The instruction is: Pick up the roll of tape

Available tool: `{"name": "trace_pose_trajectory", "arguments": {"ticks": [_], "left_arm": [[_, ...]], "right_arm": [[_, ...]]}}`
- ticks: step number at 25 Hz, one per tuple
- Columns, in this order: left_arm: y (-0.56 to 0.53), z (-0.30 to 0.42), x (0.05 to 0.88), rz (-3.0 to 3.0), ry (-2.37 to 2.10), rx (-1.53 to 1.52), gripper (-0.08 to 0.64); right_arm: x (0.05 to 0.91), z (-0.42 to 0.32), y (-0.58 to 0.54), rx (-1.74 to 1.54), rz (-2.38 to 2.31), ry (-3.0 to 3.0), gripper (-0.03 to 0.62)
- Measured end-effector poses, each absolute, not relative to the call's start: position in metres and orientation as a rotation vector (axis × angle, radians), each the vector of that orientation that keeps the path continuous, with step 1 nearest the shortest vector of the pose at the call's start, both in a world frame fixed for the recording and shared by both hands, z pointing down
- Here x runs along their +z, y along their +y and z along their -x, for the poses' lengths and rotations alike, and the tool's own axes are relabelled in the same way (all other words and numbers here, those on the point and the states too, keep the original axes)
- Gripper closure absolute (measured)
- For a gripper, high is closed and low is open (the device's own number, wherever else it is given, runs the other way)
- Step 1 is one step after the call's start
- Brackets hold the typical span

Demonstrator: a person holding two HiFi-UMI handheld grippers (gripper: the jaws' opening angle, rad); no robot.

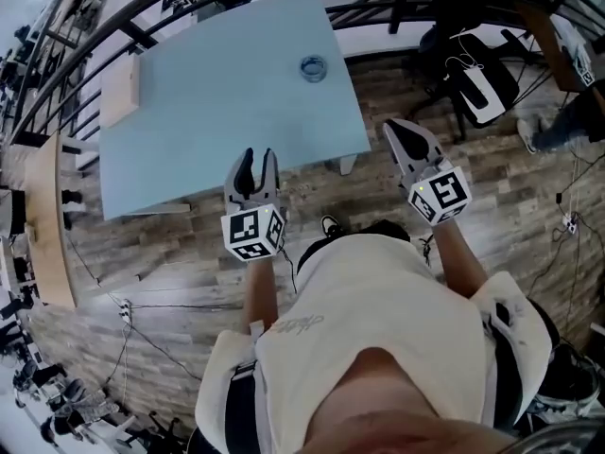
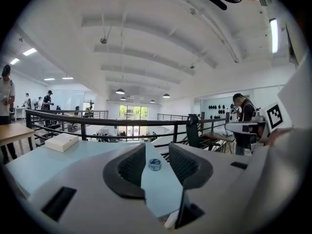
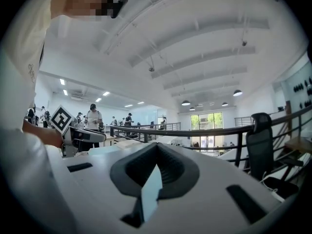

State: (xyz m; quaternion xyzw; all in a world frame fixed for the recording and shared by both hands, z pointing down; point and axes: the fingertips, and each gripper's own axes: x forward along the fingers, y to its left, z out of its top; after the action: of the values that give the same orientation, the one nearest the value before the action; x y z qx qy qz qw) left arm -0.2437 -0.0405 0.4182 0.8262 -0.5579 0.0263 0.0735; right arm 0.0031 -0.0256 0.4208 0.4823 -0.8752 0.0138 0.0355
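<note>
Head view: the tape is seen lying flat near the tabletop's far right edge, well apart from both grippers. The left gripper is held over the near edge, jaws apart and empty, with bare tabletop between it and the tape. The right gripper is held off the near right corner, over the floor, jaws closed together.

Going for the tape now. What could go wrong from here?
The tape roll lies flat near the far edge of the table; a nudge could push it off. The right gripper has its jaws together, so it would likely just bump the roll. The left gripper, jaws apart, is lined up.
</note>
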Motion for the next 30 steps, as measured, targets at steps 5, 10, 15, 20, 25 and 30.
{"name": "trace_pose_trajectory", "arguments": {"ticks": [5, 10, 15, 20, 25, 30], "left_arm": [[-0.061, 0.250, 0.419, -2.529, -1.587, 0.068, 0.397], [-0.082, 0.247, 0.427, -2.546, -1.527, 0.088, 0.397], [-0.103, 0.227, 0.437, -2.550, -1.480, 0.117, 0.397], [-0.132, 0.206, 0.441, -2.531, -1.443, 0.113, 0.397], [-0.169, 0.184, 0.435, -2.537, -1.438, 0.134, 0.397], [-0.208, 0.162, 0.425, -2.565, -1.449, 0.166, 0.397]], "right_arm": [[0.423, 0.002, -0.031, 0.045, -1.571, -2.624, 0.586], [0.428, -0.003, -0.035, 0.070, -1.631, -2.561, 0.586], [0.441, -0.023, -0.050, 0.125, -1.661, -2.525, 0.586], [0.460, -0.032, -0.084, 0.182, -1.633, -2.548, 0.586], [0.456, -0.042, -0.128, 0.168, -1.592, -2.601, 0.586], [0.450, -0.057, -0.172, 0.150, -1.584, -2.646, 0.586]]}}
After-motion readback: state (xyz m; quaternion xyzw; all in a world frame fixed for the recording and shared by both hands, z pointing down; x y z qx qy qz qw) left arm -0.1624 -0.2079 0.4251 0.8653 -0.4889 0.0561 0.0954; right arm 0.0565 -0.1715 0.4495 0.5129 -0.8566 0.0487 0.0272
